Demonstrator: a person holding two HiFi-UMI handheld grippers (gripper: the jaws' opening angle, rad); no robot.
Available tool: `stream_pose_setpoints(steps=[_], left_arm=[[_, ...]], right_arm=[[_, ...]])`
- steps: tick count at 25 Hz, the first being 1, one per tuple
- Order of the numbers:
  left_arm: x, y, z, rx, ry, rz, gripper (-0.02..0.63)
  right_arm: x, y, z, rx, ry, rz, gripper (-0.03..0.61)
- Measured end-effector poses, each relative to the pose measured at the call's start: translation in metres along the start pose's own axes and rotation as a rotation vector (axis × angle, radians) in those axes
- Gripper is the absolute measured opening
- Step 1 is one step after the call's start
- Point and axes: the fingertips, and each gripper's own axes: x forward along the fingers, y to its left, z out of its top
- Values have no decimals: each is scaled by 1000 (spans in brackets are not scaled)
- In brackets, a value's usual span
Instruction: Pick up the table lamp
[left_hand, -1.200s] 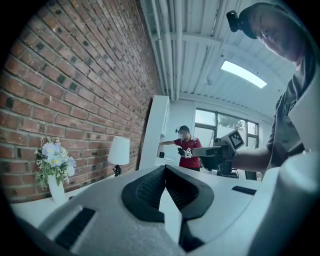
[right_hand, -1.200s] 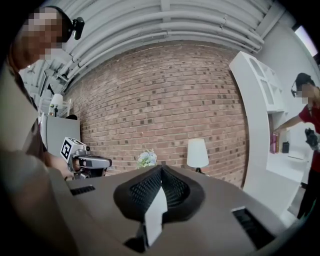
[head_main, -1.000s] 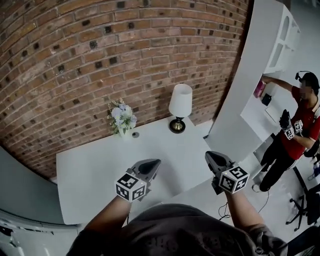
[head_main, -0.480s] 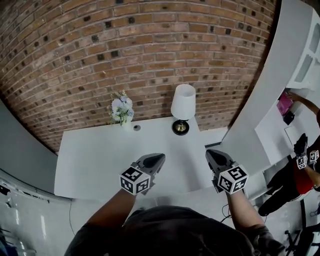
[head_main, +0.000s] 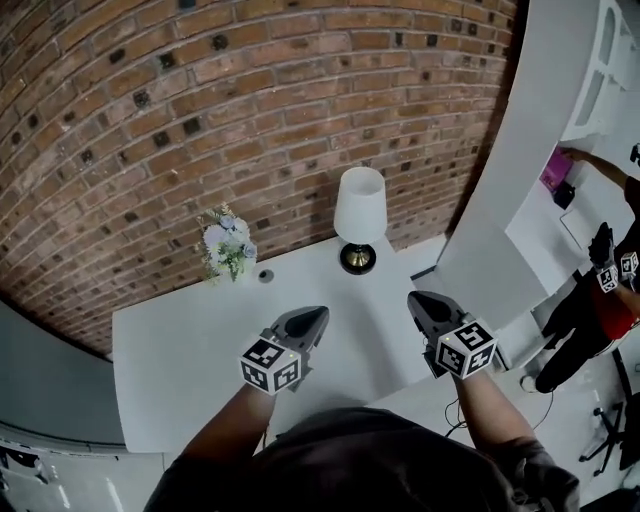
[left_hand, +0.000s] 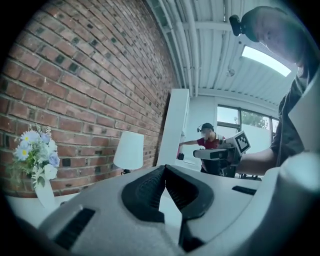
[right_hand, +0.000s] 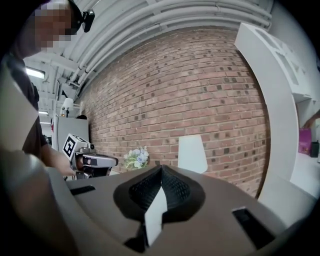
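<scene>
The table lamp (head_main: 359, 220), a smooth white tapered shade on a round dark base with a brassy ring, is seen at the back of the plain white worktop (head_main: 180, 350), beside the rough red brick wall (head_main: 200, 120). Pale flowers (head_main: 226, 248) are set to its left. The left claw (head_main: 318, 313) and right claw (head_main: 414, 298) are held well short of the lamp. Each is closed, its ribbed black jaws meeting at the tip with nothing between.
</scene>
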Motion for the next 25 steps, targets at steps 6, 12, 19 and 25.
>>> stream_pose_setpoints(steps=[6,12,19,25], left_arm=[[-10,31,2,12,18,-32,5],[-9,41,1,-9,11,-22,5],[-1,33,0,-18,10,-50,6],[28,59,-6,-29,39,-67,229]], right_arm=[[23,17,-4,14,26,-36,-6],[27,16,-7,7,47,-36,-6],[20,9,-8,11,46,-44,-6],[26,-6,-9,10,53,-66,-6]])
